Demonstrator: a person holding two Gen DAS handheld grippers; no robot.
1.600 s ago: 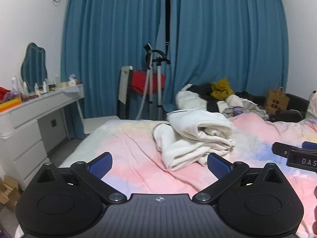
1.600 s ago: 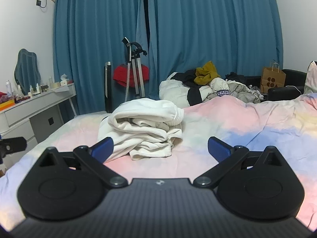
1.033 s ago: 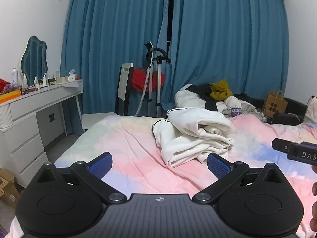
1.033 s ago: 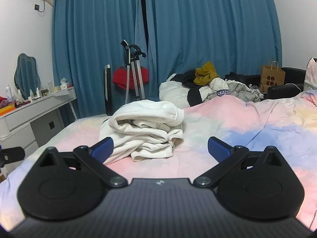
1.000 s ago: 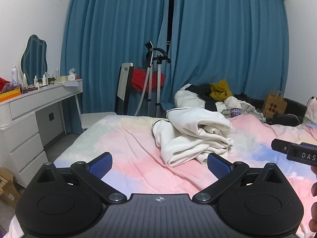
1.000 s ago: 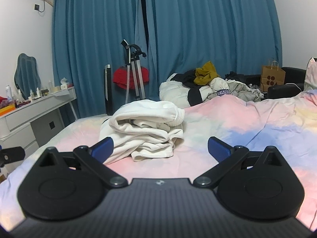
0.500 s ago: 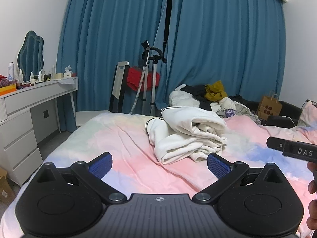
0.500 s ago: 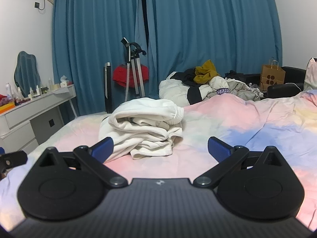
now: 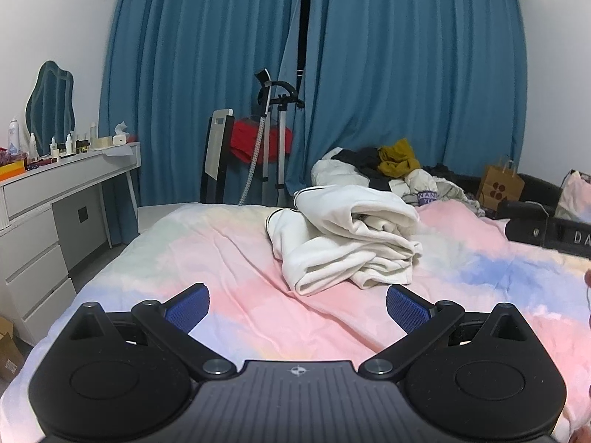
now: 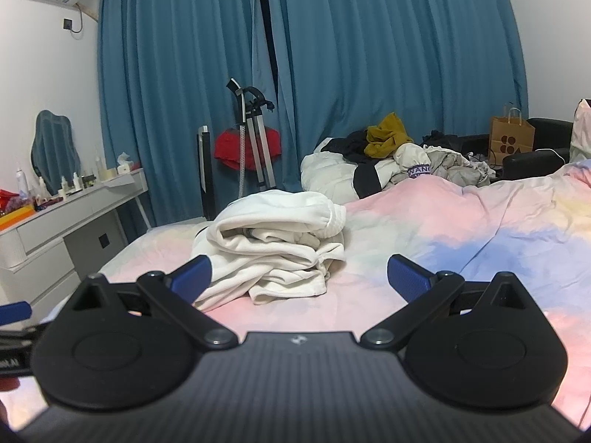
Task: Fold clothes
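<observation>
White garment [image 9: 347, 236]: lies mid-frame on the bed [image 9: 229, 280], bundled into a loose, lumpy stack. Layers overlap roughly, edges uneven, one cuff or hem sticks out at the lower right of the bundle. In the right wrist view it sits centre-left [image 10: 273, 243].
Left gripper [image 9: 297, 308]: jaws spread wide, nothing between them, low over the bed, short of the garment, not touching it.
Right gripper [image 10: 297, 277]: also spread wide and empty; its left finger overlaps the garment's near edge in the frame, but contact can't be told.
Clothes pile [image 10: 399, 162]: upper right of centre, at the far end of the bed by the curtain [image 10: 369, 55]. White, black, mustard and grey pieces, all crumpled.
Progress: hard to call. The white bundle fits 2 readings: a rough fold just set down, or a heap waiting to be spread out and folded. Too slack for a tidy fold imo.
Left to do: the far pile is plainly not folded, so plenty of the job remains whichever reading holds.
Other: dresser [image 9: 55, 203] at left of frame, paper bag [image 10: 511, 140] at far right, neither in play.
</observation>
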